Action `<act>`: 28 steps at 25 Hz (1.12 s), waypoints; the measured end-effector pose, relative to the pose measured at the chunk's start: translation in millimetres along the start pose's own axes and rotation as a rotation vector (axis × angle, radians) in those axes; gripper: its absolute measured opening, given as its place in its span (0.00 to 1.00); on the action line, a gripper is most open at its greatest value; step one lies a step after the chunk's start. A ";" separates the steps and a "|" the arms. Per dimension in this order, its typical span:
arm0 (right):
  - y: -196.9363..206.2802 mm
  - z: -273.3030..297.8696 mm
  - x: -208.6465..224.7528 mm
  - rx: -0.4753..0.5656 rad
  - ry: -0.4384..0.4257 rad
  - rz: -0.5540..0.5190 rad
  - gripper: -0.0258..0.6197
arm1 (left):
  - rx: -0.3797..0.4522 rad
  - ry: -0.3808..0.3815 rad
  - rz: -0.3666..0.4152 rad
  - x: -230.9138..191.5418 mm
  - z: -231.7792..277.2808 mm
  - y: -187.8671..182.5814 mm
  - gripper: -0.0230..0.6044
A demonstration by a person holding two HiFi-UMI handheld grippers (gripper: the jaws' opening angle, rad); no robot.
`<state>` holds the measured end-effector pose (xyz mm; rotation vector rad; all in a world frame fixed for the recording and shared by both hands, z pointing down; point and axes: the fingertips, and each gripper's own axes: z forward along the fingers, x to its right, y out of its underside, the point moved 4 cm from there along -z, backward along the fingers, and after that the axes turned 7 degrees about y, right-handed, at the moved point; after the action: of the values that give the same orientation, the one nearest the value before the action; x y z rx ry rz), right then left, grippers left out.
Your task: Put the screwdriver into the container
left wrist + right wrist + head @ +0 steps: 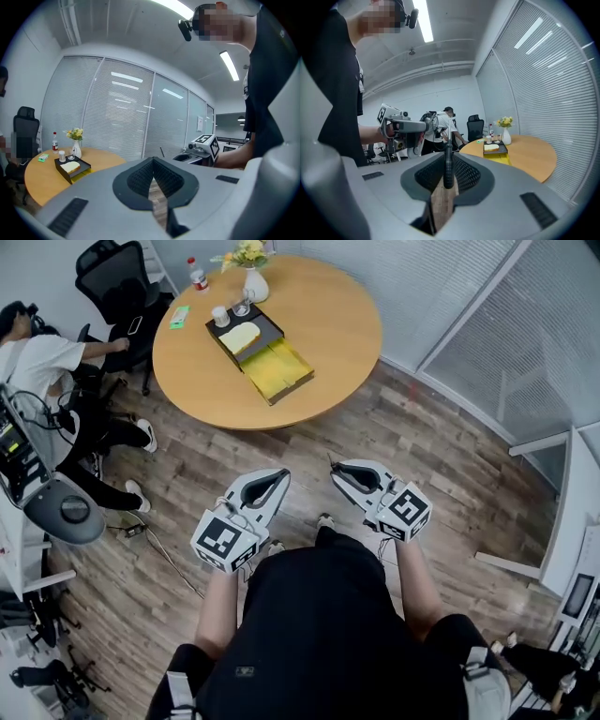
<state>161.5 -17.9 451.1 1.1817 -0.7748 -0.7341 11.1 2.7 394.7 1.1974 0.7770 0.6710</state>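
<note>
My right gripper [446,158] is shut on a screwdriver [448,165] with a black handle; its thin metal shaft sticks up past the jaw tips. In the head view the right gripper [338,472] and left gripper [280,475] are held side by side over the wooden floor, well short of the table. My left gripper [153,160] is shut with nothing in it. The container [278,369], a yellow open box joined to a black tray [265,324], lies on the round table. The container [502,158] also shows far off in the right gripper view.
On the round wooden table [328,324] stand a vase of flowers [254,282], a bottle [198,276] and small cups. A seated person [42,367] and an office chair [122,282] are at its left. Glass partitions with blinds [469,315] run along the right; equipment and cables are at the left.
</note>
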 end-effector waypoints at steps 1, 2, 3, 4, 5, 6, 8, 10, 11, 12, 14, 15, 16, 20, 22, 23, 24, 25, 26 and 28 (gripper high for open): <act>-0.4 -1.2 5.4 0.001 -0.007 -0.001 0.12 | 0.001 -0.008 -0.001 -0.3 5.0 -0.9 0.04; -0.2 -2.4 10.8 0.000 -0.015 -0.002 0.12 | 0.002 -0.016 -0.002 -0.6 10.1 -1.8 0.04; 0.1 -3.4 16.1 -0.002 -0.022 -0.003 0.12 | 0.004 -0.023 -0.003 -0.9 15.1 -2.8 0.04; 0.2 -3.9 21.2 -0.004 -0.029 -0.003 0.12 | 0.005 -0.029 -0.003 -1.4 19.9 -4.0 0.04; 0.1 -3.7 26.0 -0.005 -0.036 -0.004 0.12 | 0.007 -0.034 -0.002 -2.1 24.3 -5.0 0.04; -0.2 -3.4 30.4 -0.005 -0.043 -0.006 0.12 | 0.010 -0.039 -0.001 -2.5 28.1 -5.6 0.04; 0.2 -3.4 37.9 -0.010 -0.060 -0.011 0.12 | 0.016 -0.054 -0.003 -2.1 35.1 -4.9 0.04; 0.1 -3.4 44.9 -0.016 -0.080 -0.018 0.12 | 0.023 -0.073 -0.011 -1.9 42.0 -4.0 0.04; -0.1 -3.1 48.4 -0.019 -0.090 -0.021 0.12 | 0.027 -0.081 -0.016 -2.2 45.2 -3.6 0.04; -0.2 -2.5 51.9 -0.023 -0.099 -0.024 0.12 | 0.030 -0.087 -0.021 -2.7 48.1 -3.2 0.04; -1.0 -0.2 59.0 -0.031 -0.109 -0.029 0.12 | 0.034 -0.097 -0.030 -4.6 52.2 -2.0 0.04; -1.6 1.8 62.1 -0.033 -0.113 -0.031 0.12 | 0.034 -0.102 -0.035 -6.3 53.2 -1.1 0.04; -2.2 4.0 64.8 -0.034 -0.116 -0.032 0.12 | 0.033 -0.107 -0.042 -8.6 53.8 -0.1 0.04; -5.4 14.2 75.3 -0.033 -0.127 -0.030 0.12 | 0.032 -0.122 -0.054 -21.2 57.5 -0.3 0.04; -6.5 19.6 78.3 -0.034 -0.132 -0.029 0.12 | 0.032 -0.126 -0.050 -27.5 59.0 -2.3 0.04; -6.6 22.3 79.0 -0.035 -0.135 -0.027 0.12 | 0.031 -0.126 -0.049 -30.4 59.2 -3.2 0.04; -6.2 25.3 79.5 -0.038 -0.137 -0.024 0.12 | 0.030 -0.127 -0.050 -33.6 58.9 -3.7 0.04; -5.3 28.9 79.9 -0.042 -0.139 -0.021 0.12 | 0.028 -0.128 -0.051 -37.3 58.2 -3.8 0.04; -4.2 33.4 80.3 -0.047 -0.141 -0.020 0.12 | 0.027 -0.129 -0.054 -41.6 56.9 -3.5 0.04; -3.4 44.1 80.9 -0.053 -0.141 -0.021 0.12 | 0.032 -0.127 -0.072 -51.8 53.0 -1.9 0.04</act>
<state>168.1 -108.4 467.4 1.1005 -0.8561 -0.8571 24.8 -68.3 410.8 1.2234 0.7227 0.5201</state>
